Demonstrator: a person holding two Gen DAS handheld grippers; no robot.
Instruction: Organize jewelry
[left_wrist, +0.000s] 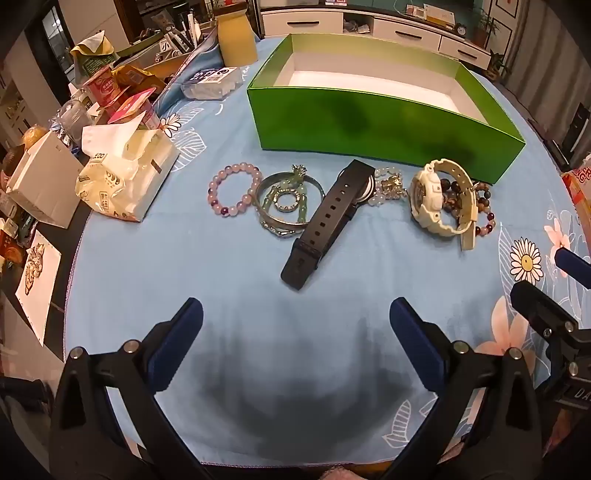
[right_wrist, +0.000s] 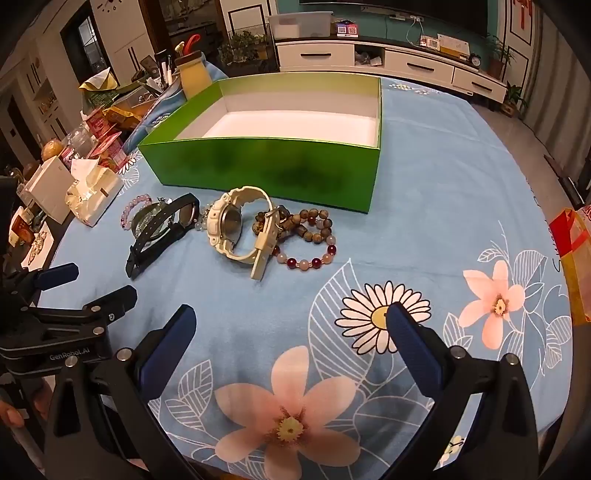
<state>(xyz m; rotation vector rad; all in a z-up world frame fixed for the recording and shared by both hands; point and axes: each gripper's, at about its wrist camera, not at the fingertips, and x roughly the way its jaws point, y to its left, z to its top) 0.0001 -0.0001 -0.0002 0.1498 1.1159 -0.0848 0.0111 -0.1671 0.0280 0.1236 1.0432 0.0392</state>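
An open green box (left_wrist: 384, 125) with a white inside stands on the blue flowered cloth; it also shows in the right wrist view (right_wrist: 266, 166). In front of it lie a pink bead bracelet (left_wrist: 233, 194), silver bangles with a green piece (left_wrist: 288, 201), a black watch (left_wrist: 328, 221), a white watch (left_wrist: 439, 201) and dark and red bead bracelets (right_wrist: 310, 240). The white watch (right_wrist: 240, 229) and black watch (right_wrist: 162, 229) show in the right wrist view. My left gripper (left_wrist: 295, 317) is open and empty, short of the black watch. My right gripper (right_wrist: 291, 321) is open and empty, short of the white watch.
A tissue pack (left_wrist: 125, 177), a white carton (left_wrist: 44, 177) and snack packets (left_wrist: 110, 88) crowd the left side. A yellow container (left_wrist: 236, 37) stands behind. A red and yellow bag (right_wrist: 576, 258) lies at the right edge. The cloth's front edge is close below me.
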